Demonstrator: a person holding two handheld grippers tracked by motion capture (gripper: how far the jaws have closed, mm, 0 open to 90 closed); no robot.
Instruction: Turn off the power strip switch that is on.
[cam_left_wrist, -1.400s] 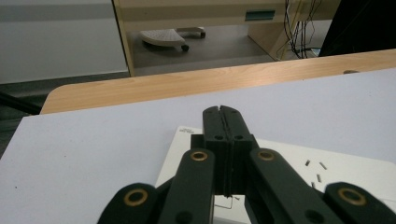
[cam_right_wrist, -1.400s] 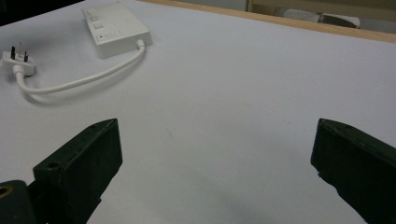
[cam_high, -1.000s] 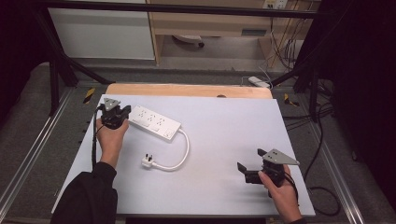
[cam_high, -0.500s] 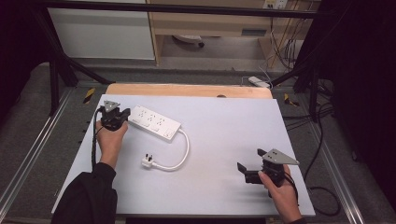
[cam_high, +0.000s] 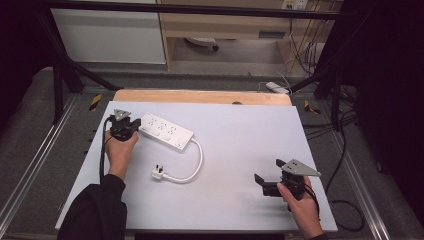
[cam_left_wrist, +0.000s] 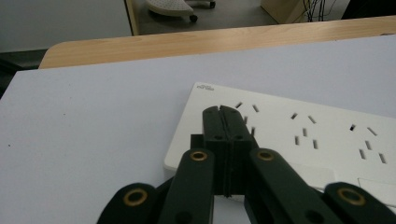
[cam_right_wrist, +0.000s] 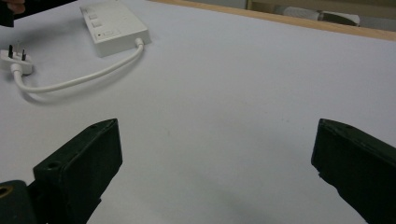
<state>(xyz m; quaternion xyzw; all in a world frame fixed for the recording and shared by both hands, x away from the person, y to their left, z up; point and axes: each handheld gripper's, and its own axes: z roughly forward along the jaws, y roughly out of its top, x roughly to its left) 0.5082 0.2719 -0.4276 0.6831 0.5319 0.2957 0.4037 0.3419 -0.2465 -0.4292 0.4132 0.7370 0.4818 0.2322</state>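
Power strip (cam_high: 166, 131) lies on the counter (cam_high: 240, 135), plug (cam_high: 158, 173) nearby. Left gripper (cam_high: 131, 131), jaws together, over its end; right gripper (cam_high: 260, 184) well apart, jaws wide.

Left tongs (cam_left_wrist: 223, 122): tips closed over the near end of the power strip (cam_high: 166, 131), which blocks the way straight ahead; bare desk (cam_high: 240, 135) off to their side. Right tongs (cam_right_wrist: 215, 154): jaws spread wide, nothing between them, bare desk ahead. Far ahead and to their left the white cable (cam_right_wrist: 79, 80) loops out to the plug (cam_right_wrist: 16, 59), the lone low obstacle between both tongs.
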